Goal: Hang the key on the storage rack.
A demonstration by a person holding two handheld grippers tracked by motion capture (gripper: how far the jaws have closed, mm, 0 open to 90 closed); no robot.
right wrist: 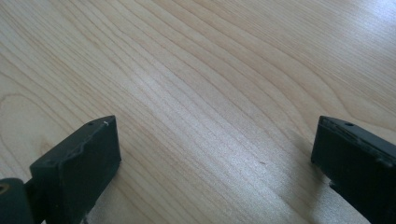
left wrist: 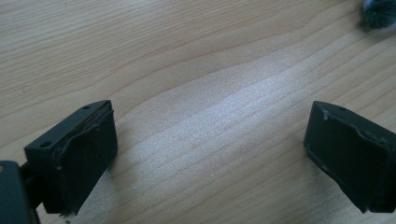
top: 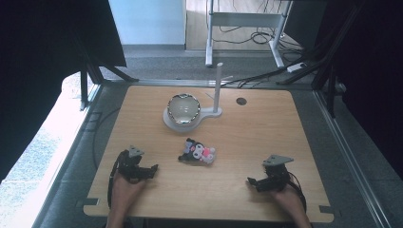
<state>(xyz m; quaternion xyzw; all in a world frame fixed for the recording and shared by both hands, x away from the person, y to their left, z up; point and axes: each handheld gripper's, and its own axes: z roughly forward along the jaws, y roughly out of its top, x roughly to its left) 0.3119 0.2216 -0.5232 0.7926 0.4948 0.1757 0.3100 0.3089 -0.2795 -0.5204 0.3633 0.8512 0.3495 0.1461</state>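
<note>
I see both hands low in the high view, forearms coming in from the bottom edge. Left gripper (top: 153,168) sits lower left on the table (top: 266,137), jaws pointing right twd centre; right gripper (top: 250,182) lower right, jaws pointing left. In the left gripper view the gripper (left wrist: 210,154) is released, jaws wide apart w/ bare wood between; a grey fuzzy bit (left wrist: 380,11) shows at upper right corner. Right gripper (right wrist: 215,163) in its own view also released, nothing btwn jaws. Plush toy (top: 197,152) lies mid-frame, between the grippers, apart from both. Bowl (top: 183,108) on a white stand (top: 216,102) above it. No readable writing or labels.
</note>
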